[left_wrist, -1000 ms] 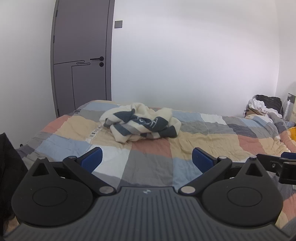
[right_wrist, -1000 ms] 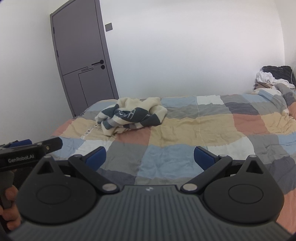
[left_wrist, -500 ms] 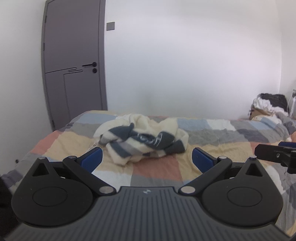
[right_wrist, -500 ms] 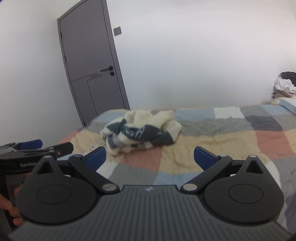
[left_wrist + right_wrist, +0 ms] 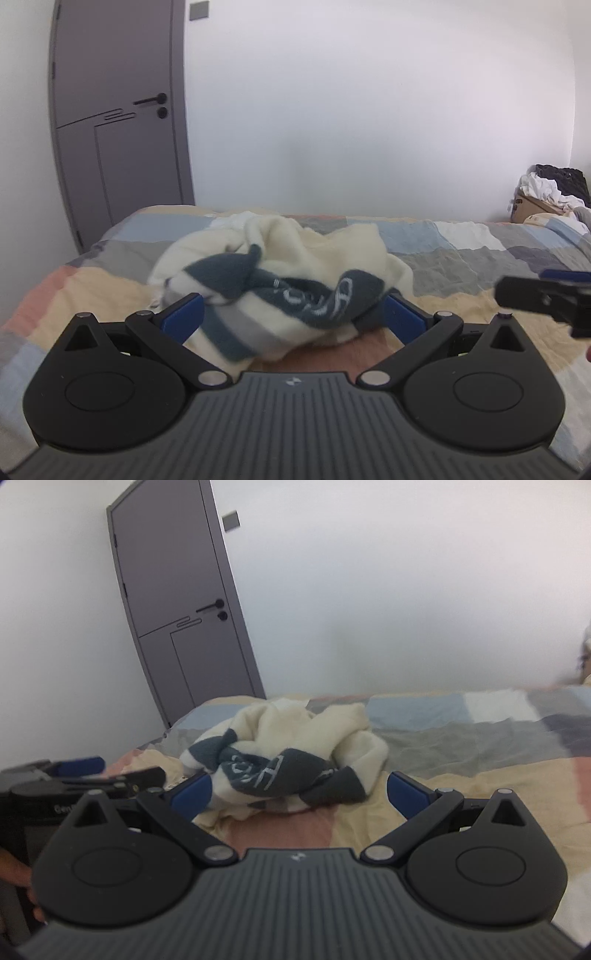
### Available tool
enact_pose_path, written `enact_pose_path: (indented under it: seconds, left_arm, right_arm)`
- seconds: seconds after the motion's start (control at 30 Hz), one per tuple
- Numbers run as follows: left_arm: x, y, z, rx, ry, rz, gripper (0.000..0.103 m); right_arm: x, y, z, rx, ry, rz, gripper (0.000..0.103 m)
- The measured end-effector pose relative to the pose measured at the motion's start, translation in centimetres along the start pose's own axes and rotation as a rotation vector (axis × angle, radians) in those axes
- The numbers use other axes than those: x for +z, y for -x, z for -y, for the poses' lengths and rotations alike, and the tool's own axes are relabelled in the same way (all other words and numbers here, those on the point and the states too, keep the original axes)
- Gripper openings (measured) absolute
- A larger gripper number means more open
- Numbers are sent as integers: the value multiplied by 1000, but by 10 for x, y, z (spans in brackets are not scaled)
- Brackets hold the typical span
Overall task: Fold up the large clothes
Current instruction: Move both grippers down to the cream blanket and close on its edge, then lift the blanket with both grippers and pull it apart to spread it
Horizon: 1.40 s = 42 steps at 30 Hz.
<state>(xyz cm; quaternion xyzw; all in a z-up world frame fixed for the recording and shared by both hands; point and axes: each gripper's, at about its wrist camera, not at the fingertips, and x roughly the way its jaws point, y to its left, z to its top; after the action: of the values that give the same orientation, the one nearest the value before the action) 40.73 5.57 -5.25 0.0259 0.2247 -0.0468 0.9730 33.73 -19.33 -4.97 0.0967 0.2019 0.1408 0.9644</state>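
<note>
Cream-and-navy sweater [image 5: 280,280] nearer than before, crumpled on bed [image 5: 461,258], left gripper [image 5: 293,314] and right gripper [image 5: 299,794] jaws wide

sweater [image 5: 280,280] | cream, dark blue-grey bands, white lettering | crumpled heap | on patchwork bed [image 5: 480,251]

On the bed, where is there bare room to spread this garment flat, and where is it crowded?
The patchwork quilt lies bare to the right of the crumpled cream-and-navy sweater, toward the far wall, and on the near strip just ahead of the right gripper. It is crowded at the bed's far right end, where piled clothes sit.
</note>
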Motion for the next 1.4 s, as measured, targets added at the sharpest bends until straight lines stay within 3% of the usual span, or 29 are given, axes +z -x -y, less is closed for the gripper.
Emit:
enact_pose_path:
  seconds: [0.13, 0.23, 0.4, 0.67, 0.83, 0.9, 0.97, 1.0, 1.03, 1.17, 1.23, 1.4]
  left_arm:
    - [4, -67, -8, 38, -41, 9, 103]
    - [8, -111, -23, 47, -14, 0, 103]
    - [20, -160, -31, 29, -14, -37, 103]
    - [36, -225, -42, 28, -10, -87, 103]
    - [36, -245, -49, 10, -21, -118, 82]
    - [35, -245, -52, -3, -26, -120, 65]
    - [33, -241, -53, -40, 10, -118, 49]
    - [32, -238, -55, -54, 33, -119, 40]
    - [31, -234, -55, -57, 46, -116, 37]
    - [28, -203, -56, -25, 34, -93, 11]
    - [28, -184, -65, -39, 86, -96, 7]
    - [11, -135, -63, -88, 112, -148, 5]
  right_arm:
    - [9, -64, 13, -1, -15, 4, 103]
    - [17, -113, 26, -9, -45, 2, 103]
    - [30, -182, 48, -16, -141, -54, 103]
    - [44, -266, 59, -47, -147, -102, 103]
    - [47, -301, 66, -63, -128, -103, 103]
    - [45, -314, 64, -70, -67, -123, 103]
    - [42, -321, 67, -52, -47, -151, 91]
    - [41, -323, 72, -32, -67, -165, 75]
    - [40, -322, 75, -10, -93, -178, 66]
    - [44, -298, 63, 3, -43, -170, 41]
    - [48, -281, 57, 12, -13, -168, 23]
    - [56, -220, 51, 25, 44, -116, 17]
